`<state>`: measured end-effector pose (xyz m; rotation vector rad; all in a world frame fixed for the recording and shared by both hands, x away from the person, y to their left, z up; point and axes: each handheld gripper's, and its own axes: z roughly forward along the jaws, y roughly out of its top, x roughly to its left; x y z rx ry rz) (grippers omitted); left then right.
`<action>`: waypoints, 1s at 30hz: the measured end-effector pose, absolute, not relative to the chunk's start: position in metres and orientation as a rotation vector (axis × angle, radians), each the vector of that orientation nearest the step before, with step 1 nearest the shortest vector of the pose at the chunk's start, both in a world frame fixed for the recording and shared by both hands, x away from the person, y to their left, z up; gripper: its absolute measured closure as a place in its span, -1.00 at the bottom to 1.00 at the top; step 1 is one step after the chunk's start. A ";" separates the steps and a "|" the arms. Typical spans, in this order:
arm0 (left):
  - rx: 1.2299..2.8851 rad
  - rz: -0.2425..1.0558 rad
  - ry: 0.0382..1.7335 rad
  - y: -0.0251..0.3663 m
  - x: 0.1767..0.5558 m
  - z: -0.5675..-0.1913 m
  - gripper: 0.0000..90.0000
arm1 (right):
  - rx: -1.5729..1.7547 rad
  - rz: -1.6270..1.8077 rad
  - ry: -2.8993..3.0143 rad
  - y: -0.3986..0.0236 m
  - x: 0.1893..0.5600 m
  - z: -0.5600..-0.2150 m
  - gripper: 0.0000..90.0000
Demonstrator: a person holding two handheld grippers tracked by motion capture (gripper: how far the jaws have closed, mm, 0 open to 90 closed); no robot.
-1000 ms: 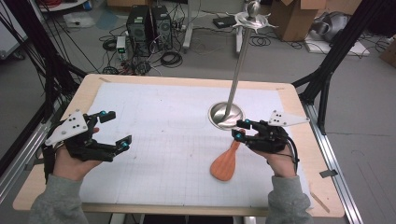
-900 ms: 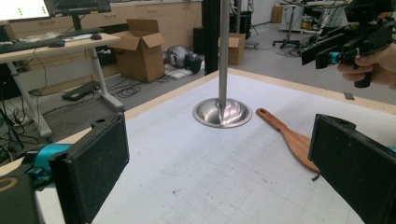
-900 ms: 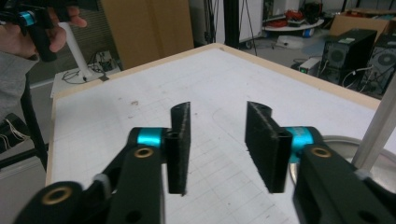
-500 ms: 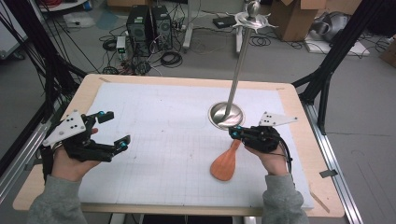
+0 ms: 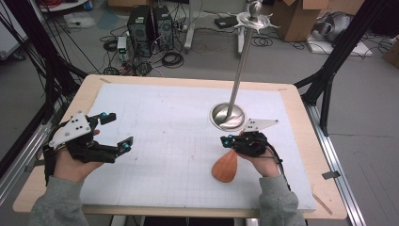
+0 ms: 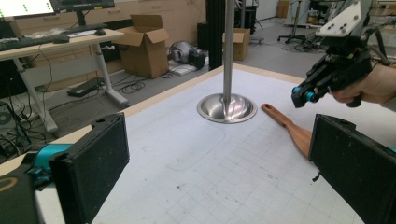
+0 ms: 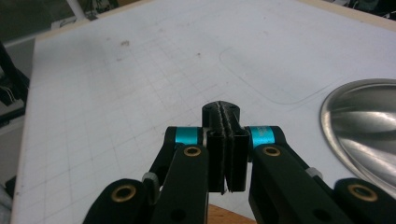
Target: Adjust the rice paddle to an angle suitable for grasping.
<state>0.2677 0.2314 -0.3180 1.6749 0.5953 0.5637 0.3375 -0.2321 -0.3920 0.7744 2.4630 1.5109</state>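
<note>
Wooden spatula (image 5: 225, 167) — right gripper (image 5: 229, 139) above handle

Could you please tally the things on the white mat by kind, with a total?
Wooden spatula: 1
Steel stand with round base: 1
Total: 2

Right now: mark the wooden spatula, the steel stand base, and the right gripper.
wooden spatula (image 5: 225, 167), high view, on its broad blade.
steel stand base (image 6: 239, 110), left gripper view, on the dish rim.
right gripper (image 7: 226, 116), right gripper view, at the closed jaw tips.
</note>
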 end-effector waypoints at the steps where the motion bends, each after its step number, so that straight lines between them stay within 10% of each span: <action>1: 1.676 0.564 0.593 0.232 0.268 -0.318 -0.88 | 0.773 1.500 2.478 -0.228 0.338 -0.396 0.98; 30: 1.671 0.553 0.604 0.233 0.271 -0.319 -0.88 | 0.742 1.227 2.749 -0.193 0.340 -0.443 0.98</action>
